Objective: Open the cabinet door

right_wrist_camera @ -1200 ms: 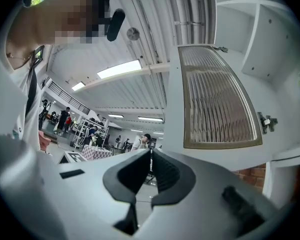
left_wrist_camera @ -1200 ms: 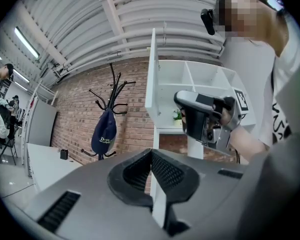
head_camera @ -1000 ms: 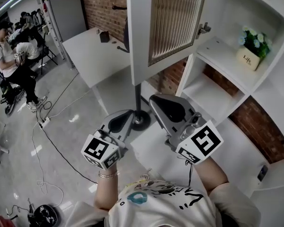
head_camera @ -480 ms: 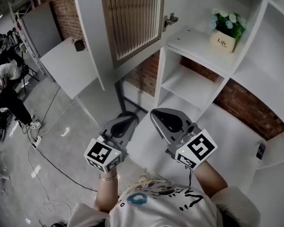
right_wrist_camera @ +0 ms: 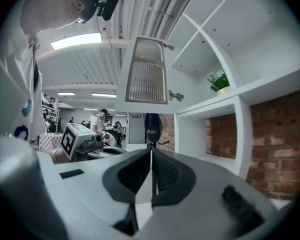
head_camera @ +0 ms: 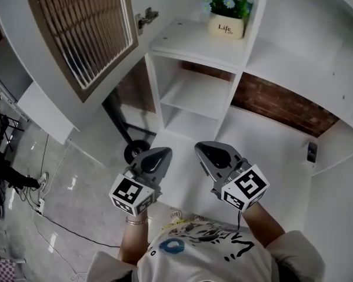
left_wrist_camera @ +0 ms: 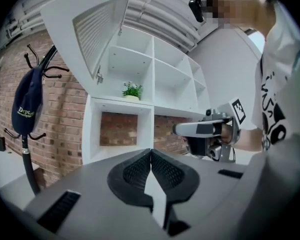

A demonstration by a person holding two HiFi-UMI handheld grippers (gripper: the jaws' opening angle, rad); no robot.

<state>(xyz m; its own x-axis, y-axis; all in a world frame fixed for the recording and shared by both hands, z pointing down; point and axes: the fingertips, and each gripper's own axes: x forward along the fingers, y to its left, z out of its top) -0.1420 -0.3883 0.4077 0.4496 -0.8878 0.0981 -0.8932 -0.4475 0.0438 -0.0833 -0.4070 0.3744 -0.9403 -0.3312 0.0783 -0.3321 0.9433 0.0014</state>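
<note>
My left gripper (head_camera: 160,155) and right gripper (head_camera: 203,150) were clamped shut, empty — the white-framed ribbed-glass cabinet door (head_camera: 85,34) seemed light, rigid; I'd grip its free edge

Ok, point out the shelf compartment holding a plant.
The compartment right beside the open cabinet door, above the small brick-backed cubby; only it holds the potted plant.
</note>
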